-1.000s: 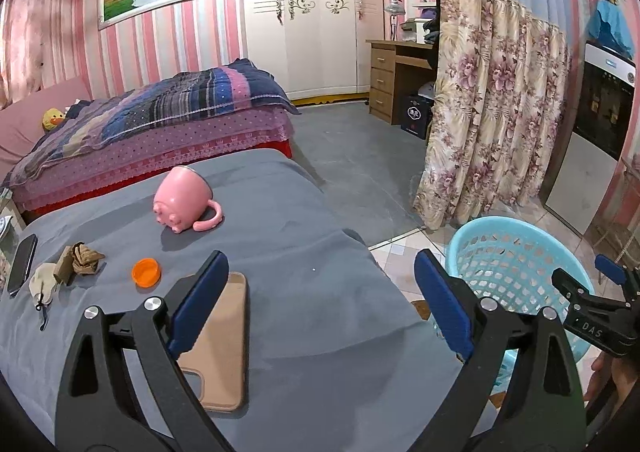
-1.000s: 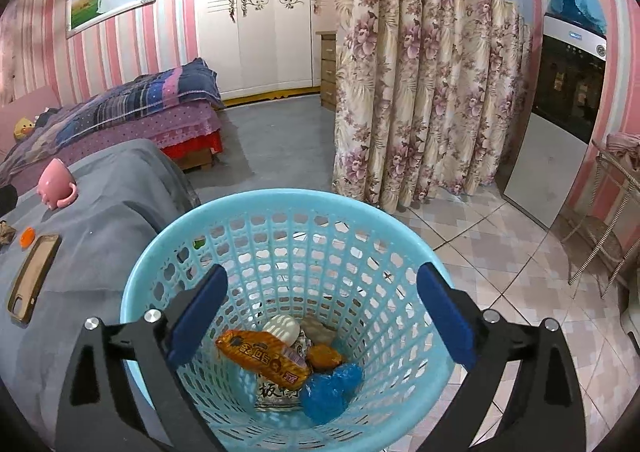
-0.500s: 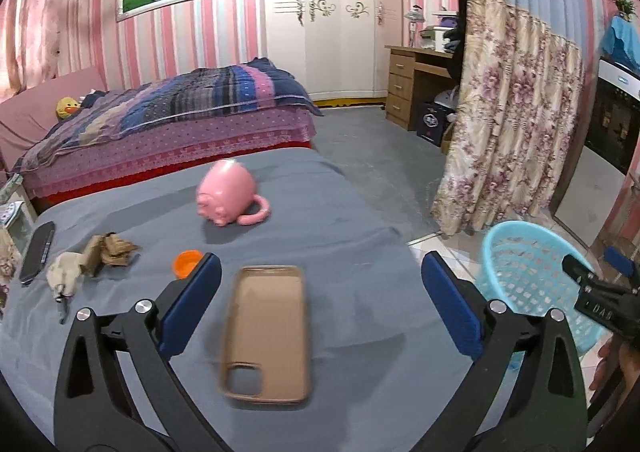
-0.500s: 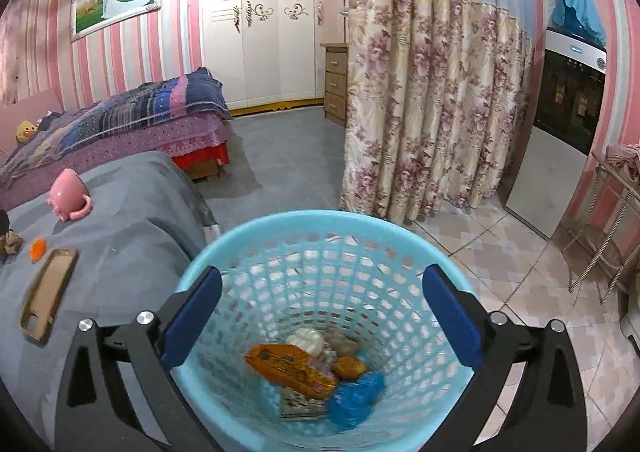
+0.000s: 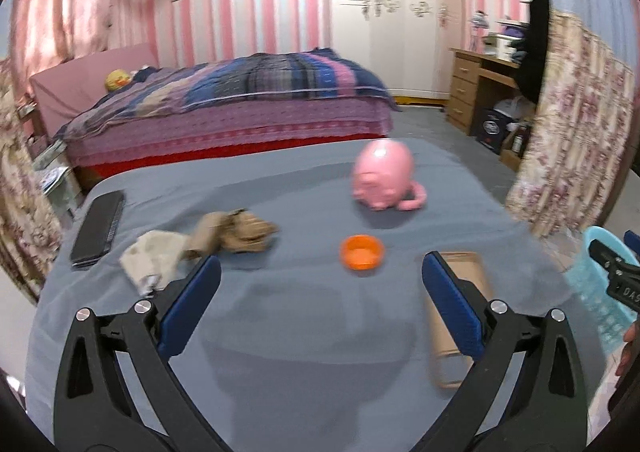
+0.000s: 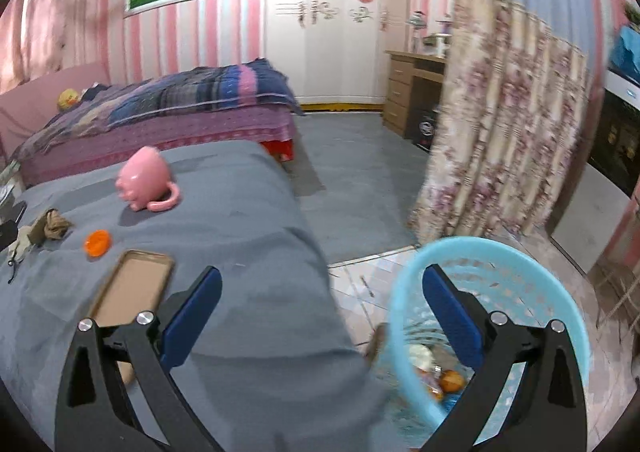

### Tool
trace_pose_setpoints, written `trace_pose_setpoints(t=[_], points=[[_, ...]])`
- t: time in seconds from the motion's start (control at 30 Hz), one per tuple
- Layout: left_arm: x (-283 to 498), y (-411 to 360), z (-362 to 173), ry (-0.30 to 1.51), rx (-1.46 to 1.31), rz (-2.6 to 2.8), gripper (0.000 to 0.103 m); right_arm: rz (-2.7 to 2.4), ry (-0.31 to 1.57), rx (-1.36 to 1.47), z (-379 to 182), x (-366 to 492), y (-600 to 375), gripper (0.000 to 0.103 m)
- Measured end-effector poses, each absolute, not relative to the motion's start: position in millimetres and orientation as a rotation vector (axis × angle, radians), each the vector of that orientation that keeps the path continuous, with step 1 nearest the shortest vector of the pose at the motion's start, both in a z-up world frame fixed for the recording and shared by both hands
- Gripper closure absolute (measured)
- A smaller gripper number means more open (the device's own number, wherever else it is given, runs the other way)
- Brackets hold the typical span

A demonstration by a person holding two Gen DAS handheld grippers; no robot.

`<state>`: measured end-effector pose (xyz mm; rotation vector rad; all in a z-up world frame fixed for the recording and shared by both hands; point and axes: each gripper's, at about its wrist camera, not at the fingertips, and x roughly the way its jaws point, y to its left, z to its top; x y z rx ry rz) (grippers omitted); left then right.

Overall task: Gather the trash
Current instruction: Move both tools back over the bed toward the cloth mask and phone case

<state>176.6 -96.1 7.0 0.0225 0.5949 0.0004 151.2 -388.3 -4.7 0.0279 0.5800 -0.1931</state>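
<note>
Basket (image 6: 500,252) contents blurred, partly hidden.

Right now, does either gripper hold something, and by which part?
Nothing is held. The left gripper and the right gripper both have open jaws with no object between them.

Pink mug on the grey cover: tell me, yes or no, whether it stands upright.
No, the pink mug lies tipped on its side on the grey cover, with its handle resting on the cloth.
</note>
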Motion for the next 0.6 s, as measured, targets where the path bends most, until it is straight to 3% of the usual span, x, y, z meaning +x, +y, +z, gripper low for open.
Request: trace_pose_setpoints(t=[0.6], points=[[207.5, 32.7, -10.9, 0.676, -0.066, 0.180, 0.006, 0.008, 0.641, -0.043, 1.8, 226.5, -241.0, 0.005]])
